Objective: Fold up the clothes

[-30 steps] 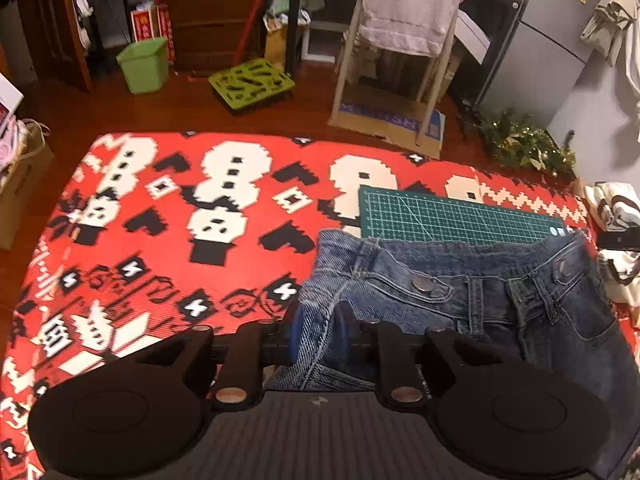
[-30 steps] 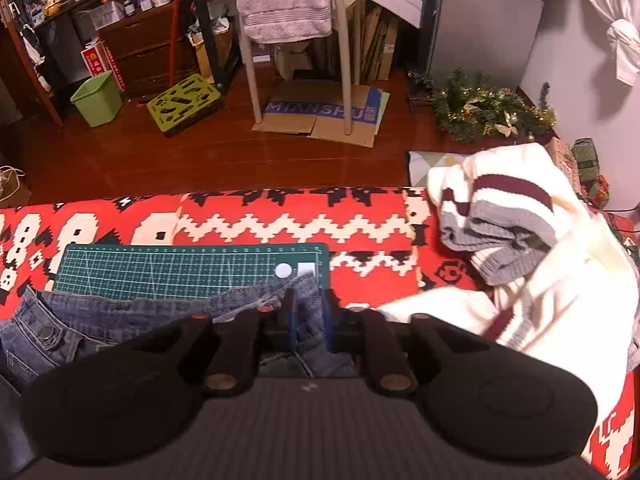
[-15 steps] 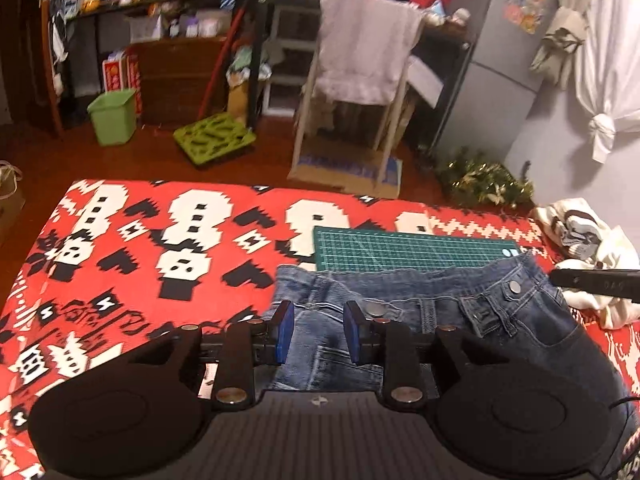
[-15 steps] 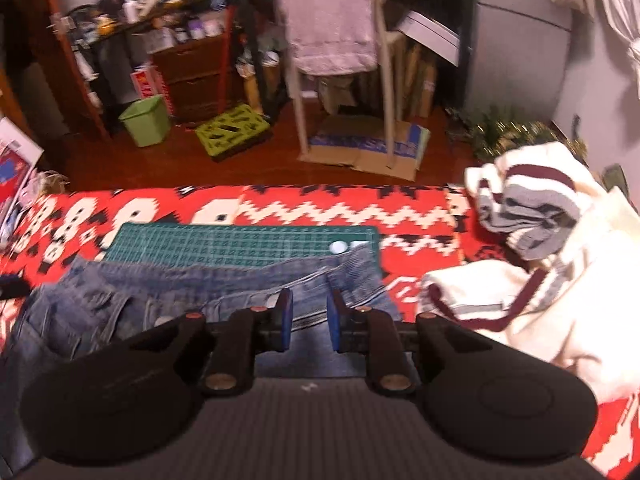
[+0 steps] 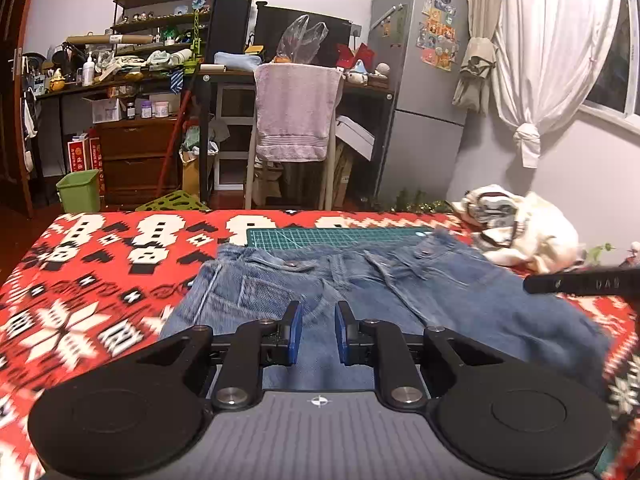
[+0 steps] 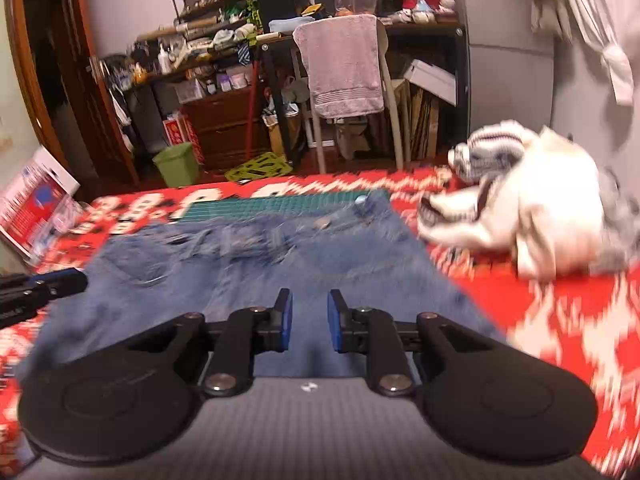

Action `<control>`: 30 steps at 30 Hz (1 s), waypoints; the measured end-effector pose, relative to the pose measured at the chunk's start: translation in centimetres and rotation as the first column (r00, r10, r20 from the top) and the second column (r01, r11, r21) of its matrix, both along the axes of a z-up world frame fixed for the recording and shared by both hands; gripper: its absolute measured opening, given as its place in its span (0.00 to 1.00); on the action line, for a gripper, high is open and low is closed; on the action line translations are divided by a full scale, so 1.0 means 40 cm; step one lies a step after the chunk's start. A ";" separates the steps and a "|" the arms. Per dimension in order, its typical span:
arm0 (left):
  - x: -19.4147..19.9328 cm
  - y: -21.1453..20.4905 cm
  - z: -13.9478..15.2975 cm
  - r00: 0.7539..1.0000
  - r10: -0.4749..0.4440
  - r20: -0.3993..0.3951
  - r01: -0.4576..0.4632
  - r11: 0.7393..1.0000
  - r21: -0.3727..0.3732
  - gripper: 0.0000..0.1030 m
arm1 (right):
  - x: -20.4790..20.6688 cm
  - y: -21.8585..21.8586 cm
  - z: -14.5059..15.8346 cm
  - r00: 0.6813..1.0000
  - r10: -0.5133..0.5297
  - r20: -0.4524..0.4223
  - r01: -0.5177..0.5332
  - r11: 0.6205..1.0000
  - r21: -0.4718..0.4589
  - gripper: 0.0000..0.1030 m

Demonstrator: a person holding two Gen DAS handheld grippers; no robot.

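Observation:
Blue denim jeans (image 5: 420, 292) lie flat on the red patterned blanket (image 5: 80, 292), waistband at the far side over a green cutting mat (image 5: 328, 236). My left gripper (image 5: 318, 334) hovers open over the jeans' left part, nothing between its blue pads. In the right wrist view the jeans (image 6: 248, 272) spread below my right gripper (image 6: 309, 322), which is open and holds nothing. The right gripper's black finger (image 5: 580, 282) shows at the right edge of the left view; the left gripper's finger (image 6: 44, 284) shows at the left edge of the right view.
A white and striped sweater (image 6: 532, 208) lies heaped on the blanket right of the jeans. Beyond the surface stand a chair with a pink towel (image 5: 296, 112), a green bin (image 5: 78, 190), a fridge (image 5: 420, 92) and cluttered shelves. A box (image 6: 32, 208) sits at the left.
Both grippers let go of the jeans' waistband, opened, and drew back and up. The jeans now lie spread flat on the blanket.

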State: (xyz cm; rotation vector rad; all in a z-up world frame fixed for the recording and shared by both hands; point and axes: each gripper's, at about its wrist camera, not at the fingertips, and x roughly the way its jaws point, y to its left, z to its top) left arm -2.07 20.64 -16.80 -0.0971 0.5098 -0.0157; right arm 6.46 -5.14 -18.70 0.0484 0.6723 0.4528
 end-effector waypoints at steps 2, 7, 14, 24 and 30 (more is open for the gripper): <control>-0.057 -0.019 0.022 1.000 0.000 0.021 -0.001 1.000 0.005 0.17 | -0.062 -0.010 0.017 1.000 -0.018 0.021 0.018 1.000 -0.012 0.20; -0.168 -0.082 0.062 0.997 -0.035 0.075 0.033 0.999 0.030 0.17 | -0.182 -0.047 0.028 0.999 -0.030 0.040 0.028 0.999 0.046 0.22; -0.250 -0.168 0.054 0.992 -0.120 0.028 0.119 0.992 0.027 0.17 | -0.298 -0.075 0.054 0.999 0.014 0.037 -0.016 0.997 0.073 0.26; -0.331 -0.238 -0.035 0.970 -0.224 -0.092 0.233 0.967 0.102 0.17 | -0.382 -0.043 -0.004 0.993 0.117 -0.014 -0.116 0.990 0.080 0.31; -0.323 -0.220 -0.066 0.964 -0.235 -0.121 0.244 0.967 0.070 0.18 | -0.423 -0.027 -0.063 0.981 0.178 -0.071 -0.170 0.979 0.110 0.31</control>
